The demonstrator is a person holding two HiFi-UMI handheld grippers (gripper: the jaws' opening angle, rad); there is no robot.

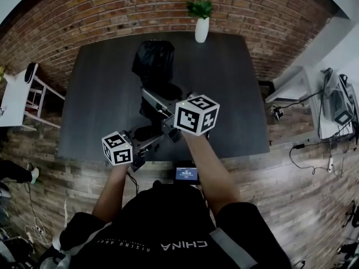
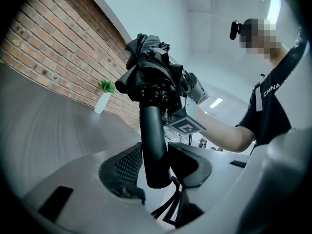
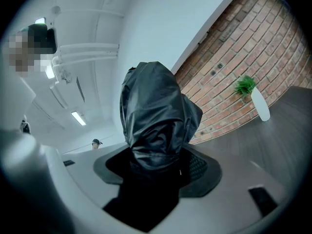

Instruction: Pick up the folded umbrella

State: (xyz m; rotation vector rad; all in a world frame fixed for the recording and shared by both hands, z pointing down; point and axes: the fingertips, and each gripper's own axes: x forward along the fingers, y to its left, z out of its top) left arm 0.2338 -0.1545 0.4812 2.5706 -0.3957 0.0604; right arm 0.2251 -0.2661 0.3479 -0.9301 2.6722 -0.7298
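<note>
The folded black umbrella (image 1: 154,60) is held in the air over the dark table (image 1: 235,94), between both grippers. In the left gripper view its thick black handle (image 2: 153,145) stands upright between the pads, with the bunched canopy (image 2: 151,67) above it. My left gripper (image 1: 147,140) (image 2: 156,167) is shut on that handle. My right gripper (image 1: 150,101) (image 3: 156,169) is shut on the crumpled canopy fabric (image 3: 156,116), which fills the space between its jaws and hides the pads' inner faces. The right gripper's marker cube (image 2: 186,126) shows just behind the umbrella.
A white vase with a green plant (image 1: 202,24) stands at the table's far edge by the brick wall (image 1: 84,15). A white shelf unit (image 1: 22,97) is at the left, and desks with equipment and cables (image 1: 336,108) are at the right.
</note>
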